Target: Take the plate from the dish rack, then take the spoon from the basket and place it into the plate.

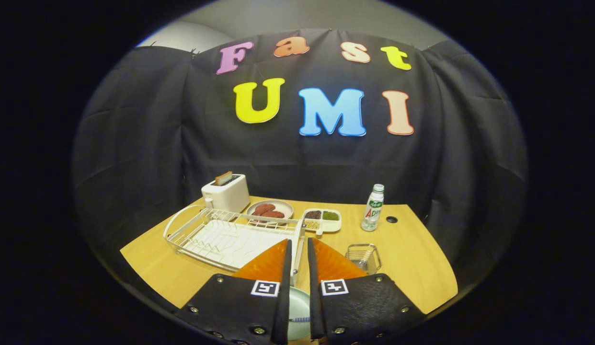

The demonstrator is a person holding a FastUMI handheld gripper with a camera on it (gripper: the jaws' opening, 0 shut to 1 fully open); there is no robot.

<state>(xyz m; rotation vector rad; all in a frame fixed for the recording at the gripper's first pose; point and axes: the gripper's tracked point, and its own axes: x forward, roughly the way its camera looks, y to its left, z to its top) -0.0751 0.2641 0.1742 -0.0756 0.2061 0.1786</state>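
Spreading across the booth, the pale wooden counter [412,268] carries a white wire dish rack [221,237] on its left. At the far left stands a white toaster [228,193], beside a grey plate of reddish patties [269,209]. Near the gripper [299,258], whose fingers stand almost together with a narrow gap, a pale green round plate [298,306] shows between them. A small clear wire basket [363,258] sits just right. Farther off stand a divided white tray [322,219] and a white bottle [372,207]. The spoon I cannot make out.
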